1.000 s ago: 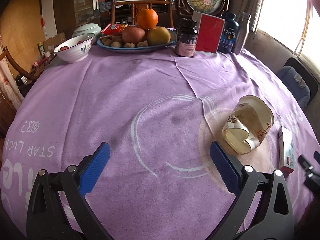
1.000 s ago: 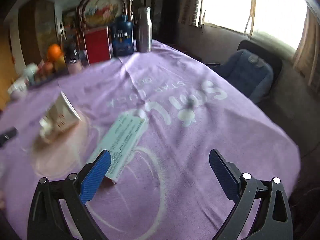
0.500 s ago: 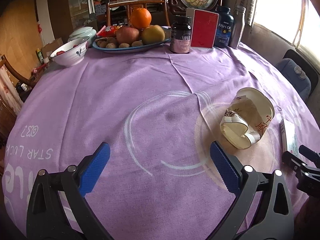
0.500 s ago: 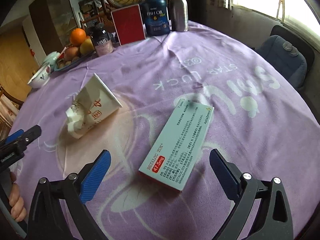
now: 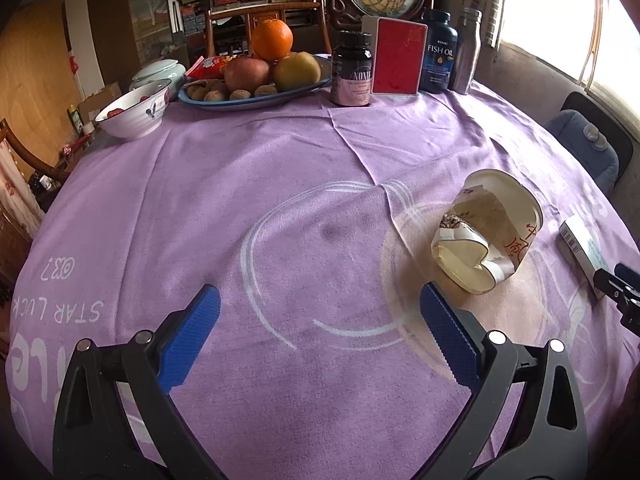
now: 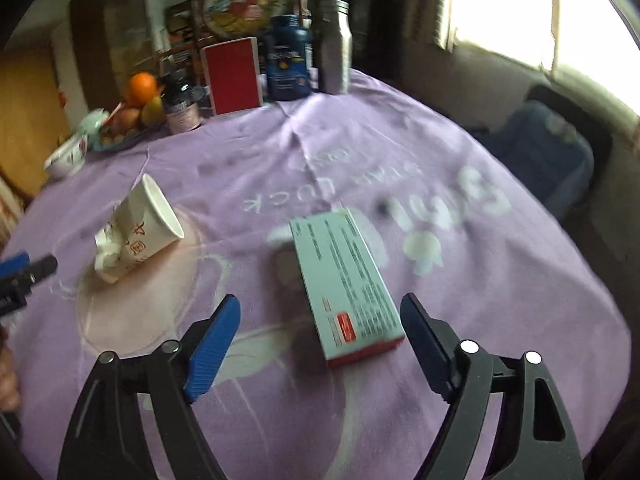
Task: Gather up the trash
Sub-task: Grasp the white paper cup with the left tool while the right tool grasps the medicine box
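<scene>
A purple tablecloth [image 5: 248,184] covers the round table. At its far edge a blue platter [image 5: 256,98] holds an orange, apples and small brown fruit; beside it a white bowl [image 5: 134,110] holds something red. A crushed paper cup [image 5: 486,236] lies on its side, crumpled paper inside. The right gripper [image 6: 320,336], jaws closing yet wide, straddles the medicine box [image 6: 344,280] without touching. The left gripper [image 5: 320,320] gapes empty. Only the right view shows the whole box.

Blue bottle [image 5: 439,61] reads "FISH OIL" (tablecloth [image 5: 280,184]: "STAR LUCK").
</scene>
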{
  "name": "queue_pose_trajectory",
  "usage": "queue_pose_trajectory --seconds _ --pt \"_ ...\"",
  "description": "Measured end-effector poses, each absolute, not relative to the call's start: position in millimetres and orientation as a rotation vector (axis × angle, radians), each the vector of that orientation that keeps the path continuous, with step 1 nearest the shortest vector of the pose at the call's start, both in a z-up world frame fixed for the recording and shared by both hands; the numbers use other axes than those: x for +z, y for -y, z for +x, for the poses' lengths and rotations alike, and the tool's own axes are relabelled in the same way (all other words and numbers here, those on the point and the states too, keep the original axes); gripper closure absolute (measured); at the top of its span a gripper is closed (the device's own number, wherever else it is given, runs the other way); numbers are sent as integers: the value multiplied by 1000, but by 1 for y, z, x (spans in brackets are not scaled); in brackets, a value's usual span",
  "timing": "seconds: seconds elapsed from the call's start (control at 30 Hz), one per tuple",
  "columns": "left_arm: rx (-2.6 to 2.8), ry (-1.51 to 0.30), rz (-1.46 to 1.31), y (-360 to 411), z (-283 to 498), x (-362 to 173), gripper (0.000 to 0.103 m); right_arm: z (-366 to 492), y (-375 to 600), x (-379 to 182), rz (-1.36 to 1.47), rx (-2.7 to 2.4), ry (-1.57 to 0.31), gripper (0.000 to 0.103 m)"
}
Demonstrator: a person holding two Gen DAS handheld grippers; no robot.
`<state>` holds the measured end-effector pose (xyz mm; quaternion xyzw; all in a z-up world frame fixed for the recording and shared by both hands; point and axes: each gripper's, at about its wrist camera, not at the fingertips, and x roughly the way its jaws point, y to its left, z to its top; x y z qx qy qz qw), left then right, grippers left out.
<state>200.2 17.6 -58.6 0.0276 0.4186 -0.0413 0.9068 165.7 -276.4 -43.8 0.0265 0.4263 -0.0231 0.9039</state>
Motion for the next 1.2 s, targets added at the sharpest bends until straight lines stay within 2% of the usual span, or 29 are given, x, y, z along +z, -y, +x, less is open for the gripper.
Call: queue_pose_trajectory --seconds 0.13,0.33,0.37,0.43,0.5,0.7,0.77,0.8,0.9,0.93,1.03,1.2 --pt "-79 -854 72 -16 200 -59 7 176 280 -47 24 -36 -891 21" --pt "-88 -868 80 -14 203 -62 7 184 294 -59 138 20 -956 22" --pt "-90 -868 81 -15 203 -62 7 184 295 -60 150 23 -959 25" --pt "-97 -867 80 -14 203 -62 7 185 296 -63 172 40 -975 56" --pt "-103 -865 85 -13 202 -62 7 185 296 -65 186 49 -982 58" --pt "-162 -850 143 1 197 -64 7 184 293 -65 188 75 -989 56" --pt "-199 -844 175 9 193 -65 7 184 291 -65 182 80 -991 52" --pt "-219 -834 198 15 190 -65 7 185 290 -66 180 96 -993 45" --pt "-241 -790 278 30 184 -65 7 185 284 -66 150 103 -1001 38" --pt "-240 -781 303 35 185 -65 7 186 280 -66 133 109 -1006 32" --pt "-293 -784 363 50 192 -64 7 187 272 -67 93 124 -1018 23" --pt "-378 -802 418 72 211 -65 7 187 277 -66 127 147 -1013 21"
